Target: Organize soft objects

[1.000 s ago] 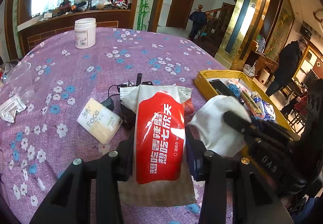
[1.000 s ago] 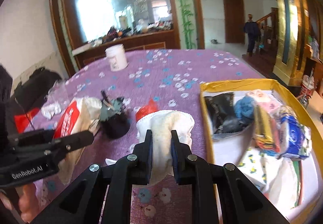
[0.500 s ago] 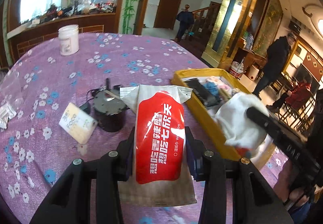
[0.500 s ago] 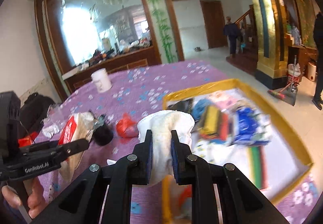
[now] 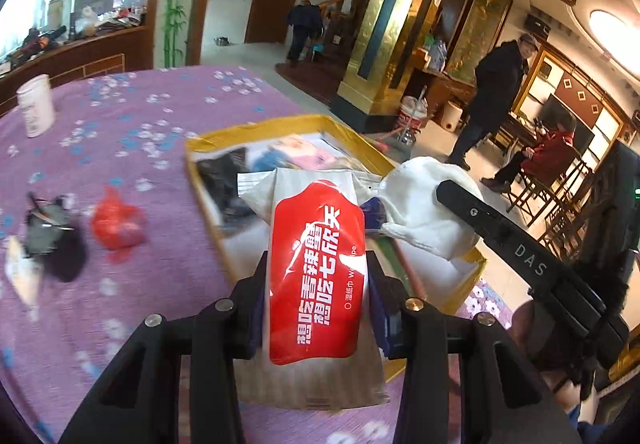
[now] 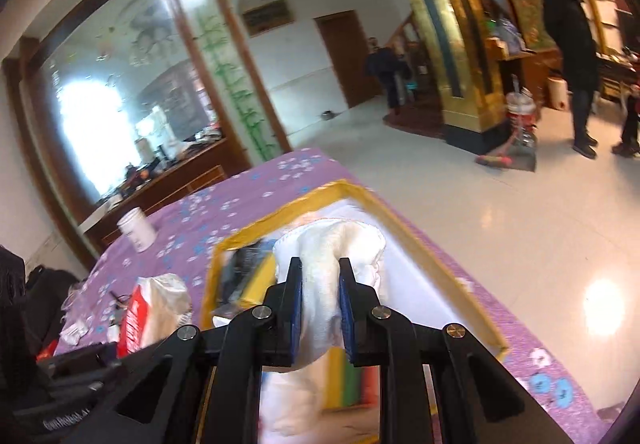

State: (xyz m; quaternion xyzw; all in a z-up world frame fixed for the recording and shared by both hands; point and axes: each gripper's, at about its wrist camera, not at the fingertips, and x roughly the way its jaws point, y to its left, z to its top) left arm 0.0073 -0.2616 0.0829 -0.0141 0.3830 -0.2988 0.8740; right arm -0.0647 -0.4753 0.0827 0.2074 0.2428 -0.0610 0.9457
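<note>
My left gripper point(image 5: 316, 264) is shut on a red and white wet-wipe pack point(image 5: 316, 276), held above the near edge of the yellow tray point(image 5: 280, 123). My right gripper point(image 6: 319, 276) is shut on a white cloth point(image 6: 348, 244) and hangs over the same yellow tray point(image 6: 404, 219). In the left wrist view the white cloth point(image 5: 424, 199) and the right gripper's black body show at the right, over the tray. The right wrist view has the wipe pack point(image 6: 152, 308) at lower left. Several soft items lie in the tray, blurred.
On the purple flowered tablecloth point(image 5: 140, 115) lie a red plastic bag point(image 5: 116, 224), a dark round object point(image 5: 52, 240) and a white jar point(image 5: 36, 103). A person in a dark coat point(image 5: 496, 91) stands on the floor beyond the table; others are further off.
Both grippers have swung to the right from the table's middle to over the yellow tray, each keeping its hold. The jar, the dark object and the red bag have slid left in view.
</note>
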